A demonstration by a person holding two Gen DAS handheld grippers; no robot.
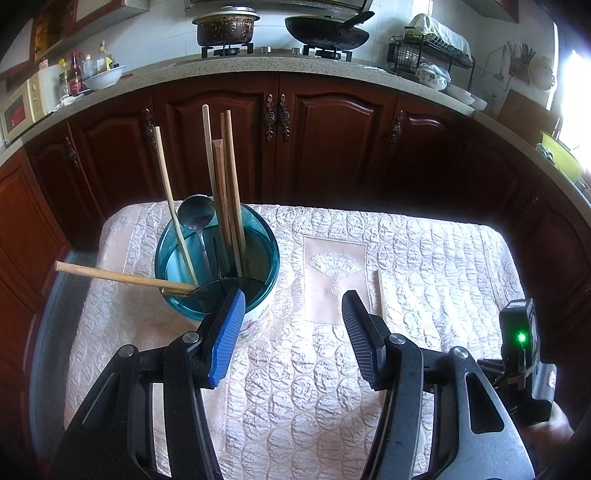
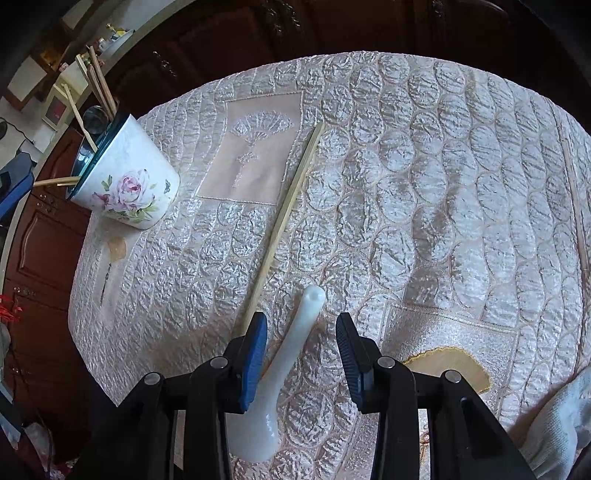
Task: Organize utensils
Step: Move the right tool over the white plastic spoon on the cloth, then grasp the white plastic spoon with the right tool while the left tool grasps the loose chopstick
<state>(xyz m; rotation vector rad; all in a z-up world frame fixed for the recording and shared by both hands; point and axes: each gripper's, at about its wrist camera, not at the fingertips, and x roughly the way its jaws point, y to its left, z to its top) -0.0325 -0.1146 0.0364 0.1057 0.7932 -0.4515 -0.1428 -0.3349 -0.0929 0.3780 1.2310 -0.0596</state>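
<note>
A flowered white holder with a teal inside (image 1: 218, 266) stands on the table's far left; it also shows in the right wrist view (image 2: 129, 177). It holds several chopsticks (image 1: 225, 177) and a metal spoon (image 1: 195, 218), and one chopstick (image 1: 122, 277) lies across its rim. My left gripper (image 1: 293, 306) is open and empty just right of the holder. A loose chopstick (image 2: 284, 221) lies on the cloth. A white ceramic spoon (image 2: 284, 365) lies between the open fingers of my right gripper (image 2: 301, 334).
The table has a quilted pale pink cloth (image 2: 424, 177). Another thin stick (image 2: 574, 206) lies near its right edge. Dark wooden cabinets (image 1: 325, 140) and a counter with a stove, a pot and a pan (image 1: 328, 33) stand behind the table.
</note>
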